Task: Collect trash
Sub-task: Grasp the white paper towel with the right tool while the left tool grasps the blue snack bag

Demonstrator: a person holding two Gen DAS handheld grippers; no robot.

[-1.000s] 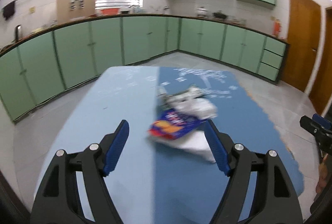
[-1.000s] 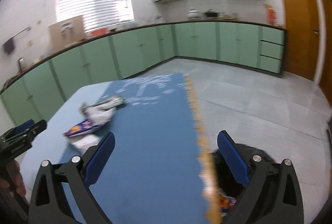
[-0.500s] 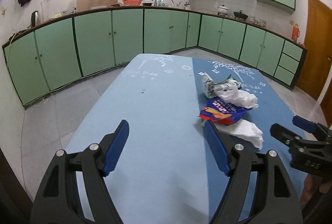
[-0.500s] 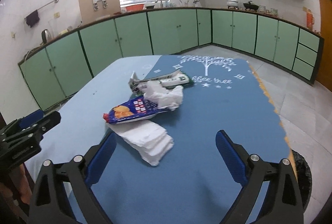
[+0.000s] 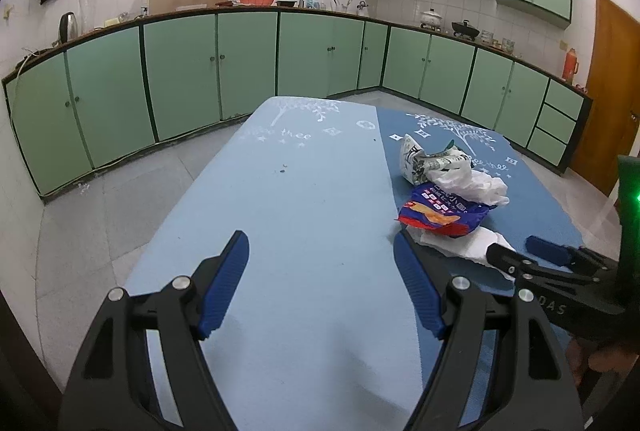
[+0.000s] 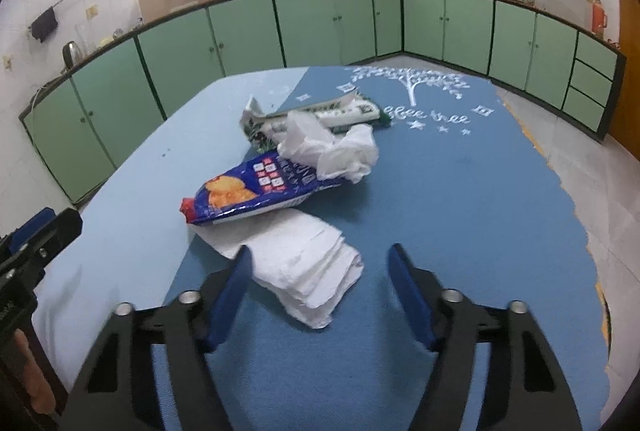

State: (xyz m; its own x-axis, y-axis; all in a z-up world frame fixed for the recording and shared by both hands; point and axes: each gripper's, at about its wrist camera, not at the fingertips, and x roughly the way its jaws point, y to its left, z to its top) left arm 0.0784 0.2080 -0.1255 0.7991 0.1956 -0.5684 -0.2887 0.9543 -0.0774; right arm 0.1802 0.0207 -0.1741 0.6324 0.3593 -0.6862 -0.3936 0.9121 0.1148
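Trash pile (image 6: pixel 296 187) lies on tablecloth (image 6: pixel 460 215), claws spread.

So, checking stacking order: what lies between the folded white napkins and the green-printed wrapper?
In the right wrist view, the blue chip bag and crumpled white plastic lie between napkins and wrapper.

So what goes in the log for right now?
left gripper: open, empty | right gripper: open, over paper towels | chip bag: on table

Blue-and-orange snack bag (image 6: pixel 248 195), white napkins (image 6: pixel 304 267), two-tone blue tablecloth (image 6: pixel 460 199).
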